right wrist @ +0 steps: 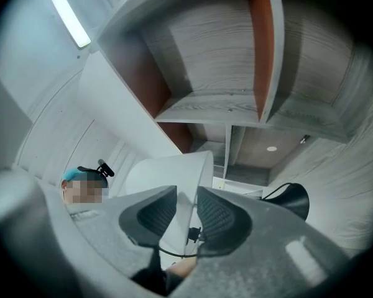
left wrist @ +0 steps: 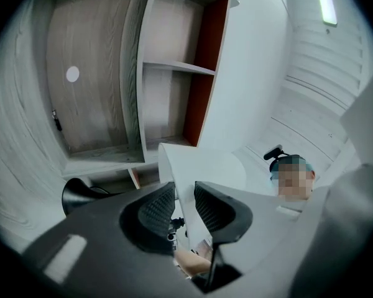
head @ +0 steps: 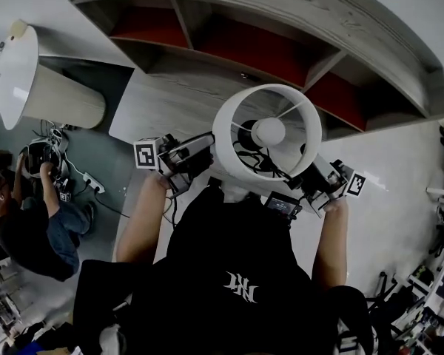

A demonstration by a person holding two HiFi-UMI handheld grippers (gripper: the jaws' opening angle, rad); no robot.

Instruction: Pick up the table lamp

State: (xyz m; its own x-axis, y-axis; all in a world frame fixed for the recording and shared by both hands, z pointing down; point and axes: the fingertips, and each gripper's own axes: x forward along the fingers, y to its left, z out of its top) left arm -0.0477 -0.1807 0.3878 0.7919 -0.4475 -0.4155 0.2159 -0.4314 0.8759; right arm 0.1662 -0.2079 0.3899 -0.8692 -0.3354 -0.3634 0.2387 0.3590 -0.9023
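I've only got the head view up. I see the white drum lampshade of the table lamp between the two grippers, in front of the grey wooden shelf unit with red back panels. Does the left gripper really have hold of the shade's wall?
Observer: Yes. In the left gripper view, the left gripper has the thin wall of the white drum lampshade running in between its ribbed black pads, so it grips the wall itself.
Operator: And the right one, same kind of grip?
Observer: Same. The right gripper view shows the right gripper closed on the shade's wall, which passes edge-on between its two pads.
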